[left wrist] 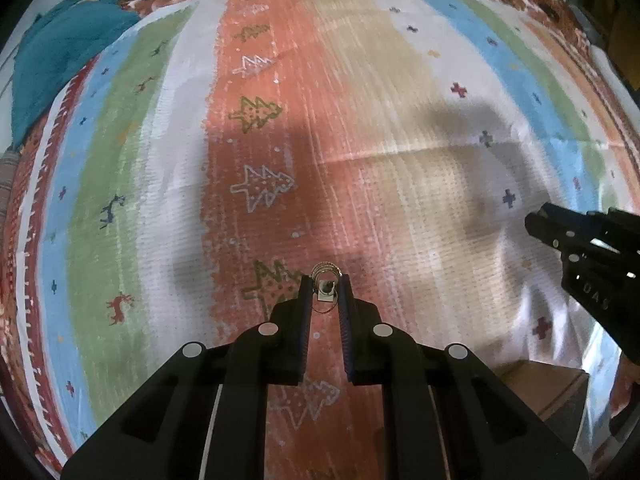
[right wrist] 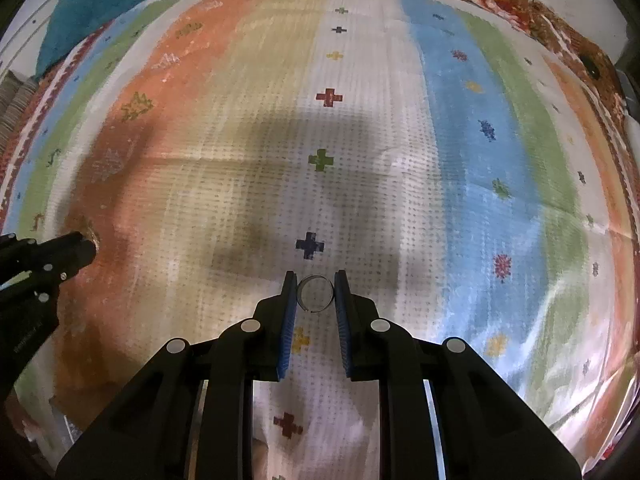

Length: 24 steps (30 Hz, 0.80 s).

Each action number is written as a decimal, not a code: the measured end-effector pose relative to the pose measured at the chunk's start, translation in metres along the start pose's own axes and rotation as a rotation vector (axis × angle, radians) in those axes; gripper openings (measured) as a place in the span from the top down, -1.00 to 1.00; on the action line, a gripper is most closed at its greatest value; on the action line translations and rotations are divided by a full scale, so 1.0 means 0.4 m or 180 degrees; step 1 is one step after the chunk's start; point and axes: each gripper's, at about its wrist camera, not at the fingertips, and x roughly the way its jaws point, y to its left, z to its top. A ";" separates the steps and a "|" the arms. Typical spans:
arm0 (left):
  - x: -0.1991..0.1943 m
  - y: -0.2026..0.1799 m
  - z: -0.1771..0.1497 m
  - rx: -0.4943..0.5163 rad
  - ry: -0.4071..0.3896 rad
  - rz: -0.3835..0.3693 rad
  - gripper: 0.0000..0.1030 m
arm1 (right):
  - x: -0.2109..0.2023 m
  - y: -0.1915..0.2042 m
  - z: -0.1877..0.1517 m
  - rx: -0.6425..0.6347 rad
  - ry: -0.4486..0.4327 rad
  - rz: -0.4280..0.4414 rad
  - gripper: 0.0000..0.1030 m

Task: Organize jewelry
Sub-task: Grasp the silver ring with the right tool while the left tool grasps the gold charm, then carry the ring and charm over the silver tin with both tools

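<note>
The left tool (left wrist: 326, 286) is narrowed onto a small jewelry piece (left wrist: 326, 285): a coiled gold ring with a square setting and a thin hoop hanging below it, pinched near the fingertips so it stays visible and clear of the striped cloth (left wrist: 400, 140) beneath. The right tool (right wrist: 315, 294) grips a plain silver band (right wrist: 315, 294) the same way, edge-on between the blue pads (right wrist: 289, 328), the band's opening facing the camera. Holding each piece at the tips probably keeps them easy to release precisely.

In the left view, the right tool sits at about 3 o'clock, well apart. A brown box corner (left wrist: 556, 392) shows at 5 o'clock; I cannot tell what it holds. A teal cloth (left wrist: 60, 56) lies at 10 o'clock.
</note>
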 end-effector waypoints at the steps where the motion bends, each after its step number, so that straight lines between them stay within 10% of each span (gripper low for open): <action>1: -0.006 0.003 -0.004 -0.0016 -0.0008 -0.0020 0.76 | -0.002 0.002 -0.002 0.0006 -0.0007 0.0015 0.62; 24: -0.154 -0.015 -0.055 -0.0045 -0.0351 -0.0183 0.76 | -0.127 0.015 -0.060 -0.0028 -0.0248 0.0131 0.62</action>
